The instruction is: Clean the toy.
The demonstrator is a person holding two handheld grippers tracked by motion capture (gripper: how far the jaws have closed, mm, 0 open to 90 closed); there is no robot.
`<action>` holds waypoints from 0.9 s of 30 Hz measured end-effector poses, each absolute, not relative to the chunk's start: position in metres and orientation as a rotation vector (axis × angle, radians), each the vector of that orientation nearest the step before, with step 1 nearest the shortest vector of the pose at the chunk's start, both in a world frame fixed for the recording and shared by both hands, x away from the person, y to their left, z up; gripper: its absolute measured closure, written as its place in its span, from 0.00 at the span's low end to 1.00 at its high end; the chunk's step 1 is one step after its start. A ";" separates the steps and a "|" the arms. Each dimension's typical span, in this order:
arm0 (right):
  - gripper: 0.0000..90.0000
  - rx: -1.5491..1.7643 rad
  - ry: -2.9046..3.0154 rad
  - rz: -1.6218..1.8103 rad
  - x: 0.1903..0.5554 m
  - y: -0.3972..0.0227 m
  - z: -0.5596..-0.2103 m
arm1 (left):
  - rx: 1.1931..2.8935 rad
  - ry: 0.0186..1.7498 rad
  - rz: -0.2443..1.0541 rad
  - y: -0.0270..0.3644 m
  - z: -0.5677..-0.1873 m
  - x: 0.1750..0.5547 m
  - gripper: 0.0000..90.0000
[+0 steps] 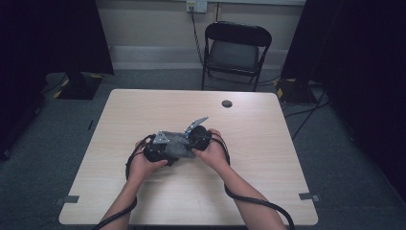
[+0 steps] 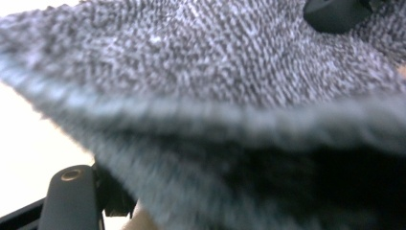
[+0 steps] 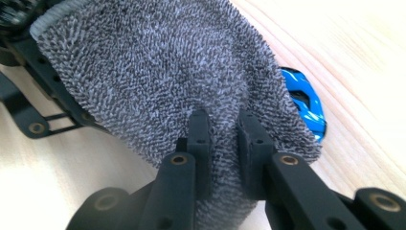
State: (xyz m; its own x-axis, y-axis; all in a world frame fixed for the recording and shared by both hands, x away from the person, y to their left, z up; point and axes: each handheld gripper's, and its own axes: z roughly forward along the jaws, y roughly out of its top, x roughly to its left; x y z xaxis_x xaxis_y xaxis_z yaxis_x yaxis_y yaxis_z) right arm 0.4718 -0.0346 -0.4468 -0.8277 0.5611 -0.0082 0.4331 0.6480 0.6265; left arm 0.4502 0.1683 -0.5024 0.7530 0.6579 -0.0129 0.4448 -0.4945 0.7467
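A grey terry sock (image 1: 178,144) hangs between both grippers over the middle of the pale wooden table (image 1: 143,110). My right gripper (image 3: 225,129) is shut on a fold of the sock (image 3: 158,72); both pads pinch the fabric. The sock's hemmed end drapes over my left gripper (image 1: 160,146), whose jaws stand wide. One of its fingers (image 2: 71,191) shows at the lower left under the sock (image 2: 215,96); the other is hidden by fabric. A shiny blue object (image 3: 306,103) peeks out from under the sock's far edge on the table.
A small dark round disc (image 1: 227,103) lies near the table's far edge. A black folding chair (image 1: 237,48) stands beyond the table. Dark curtains hang at both sides. Cables trail from both grippers toward the table's near edge.
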 end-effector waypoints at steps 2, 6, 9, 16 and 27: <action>0.87 0.825 2.660 0.930 0.474 -0.038 -0.447 | 2.175 0.822 0.352 0.168 -0.502 0.450 0.27; 0.86 0.851 2.651 0.926 0.477 -0.045 -0.449 | 2.173 0.824 0.351 0.168 -0.502 0.450 0.27; 0.86 0.869 2.647 0.921 0.480 -0.050 -0.449 | 2.173 0.824 0.351 0.168 -0.502 0.450 0.27; 0.86 0.919 2.633 0.915 0.485 -0.060 -0.451 | 2.174 0.822 0.354 0.168 -0.502 0.450 0.27; 0.86 0.962 2.609 0.884 0.492 -0.072 -0.450 | 2.174 0.825 0.351 0.168 -0.502 0.450 0.27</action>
